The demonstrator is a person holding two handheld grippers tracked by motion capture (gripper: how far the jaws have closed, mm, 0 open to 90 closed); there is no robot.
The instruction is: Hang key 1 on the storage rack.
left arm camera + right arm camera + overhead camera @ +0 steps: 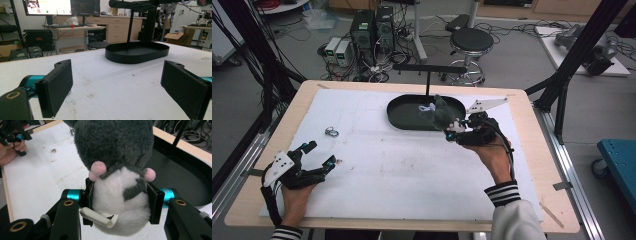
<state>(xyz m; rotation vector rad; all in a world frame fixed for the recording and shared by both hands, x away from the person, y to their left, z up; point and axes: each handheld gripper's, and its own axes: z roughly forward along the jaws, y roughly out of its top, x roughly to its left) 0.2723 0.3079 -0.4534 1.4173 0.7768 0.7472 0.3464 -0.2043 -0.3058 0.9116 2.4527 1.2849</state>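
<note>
A grey and white plush toy with pink paws hangs over the front right rim of a black oval tray. My right gripper is shut on it. In the right gripper view the two pads squeeze the toy's white belly, and a rolled white tag sticks out beside the left pad. My left gripper rests at the front left of the mat, open, with nothing between its fingers. Ahead of it in the left gripper view stands the tray.
A white foam mat covers the wooden table. A black T-shaped stand rises from the tray's back. A small metal ring lies on the mat at the left. Something small and white lies in the tray.
</note>
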